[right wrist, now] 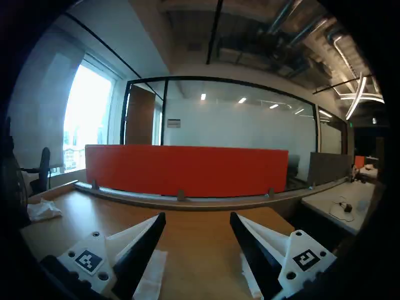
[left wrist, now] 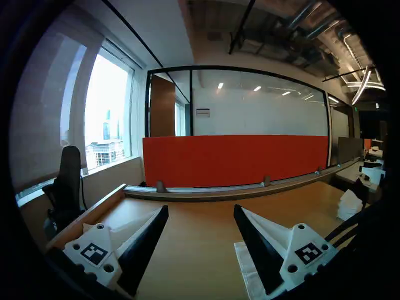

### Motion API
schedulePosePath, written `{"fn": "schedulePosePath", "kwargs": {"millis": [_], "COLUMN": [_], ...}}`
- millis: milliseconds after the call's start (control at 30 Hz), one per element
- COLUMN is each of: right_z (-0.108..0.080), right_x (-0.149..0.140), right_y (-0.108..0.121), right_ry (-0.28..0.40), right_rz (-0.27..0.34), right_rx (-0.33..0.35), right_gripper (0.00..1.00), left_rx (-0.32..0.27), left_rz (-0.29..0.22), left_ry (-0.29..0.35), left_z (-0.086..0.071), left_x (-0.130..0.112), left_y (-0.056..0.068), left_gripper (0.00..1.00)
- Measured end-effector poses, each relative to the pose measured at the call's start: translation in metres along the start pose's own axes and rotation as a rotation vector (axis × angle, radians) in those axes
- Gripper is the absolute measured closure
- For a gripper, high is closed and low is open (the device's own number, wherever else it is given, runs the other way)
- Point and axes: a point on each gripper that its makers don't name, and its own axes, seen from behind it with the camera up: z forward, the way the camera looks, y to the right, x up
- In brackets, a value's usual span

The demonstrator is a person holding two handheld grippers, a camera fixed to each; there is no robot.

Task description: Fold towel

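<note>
A flat white towel lies on the wooden table, its edge showing under the right-hand finger of my left gripper. That gripper hovers low over the table, open, with nothing between its fingers. In the right gripper view, white towel cloth shows beside the left finger, and another strip shows by the right finger. My right gripper is open too, with bare wood between its fingers.
A crumpled white cloth sits on the table's right; a similar crumpled cloth lies at the left. An orange divider runs along the far edge. A black chair stands by the window. A white desk stands to the right.
</note>
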Motion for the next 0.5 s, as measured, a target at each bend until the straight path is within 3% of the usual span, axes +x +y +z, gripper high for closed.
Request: {"fn": "schedulePosePath", "kwargs": {"millis": [200,500], "right_z": [-0.001,-0.011], "right_x": [0.009,0.002], "right_y": [-0.009,-0.037], "right_ry": [-0.032,-0.138], "right_rz": [-0.034,-0.141], "right_rx": [0.039,0.195], "right_gripper": [0.0,0.0], "left_rx": [-0.041,-0.22], "left_rz": [0.039,0.127], "left_ry": [-0.031,-0.123], "left_z": [-0.002,-0.011], "left_x": [0.011,0.002], "left_y": [0.007,0.042], "left_gripper": [0.03,0.03]}}
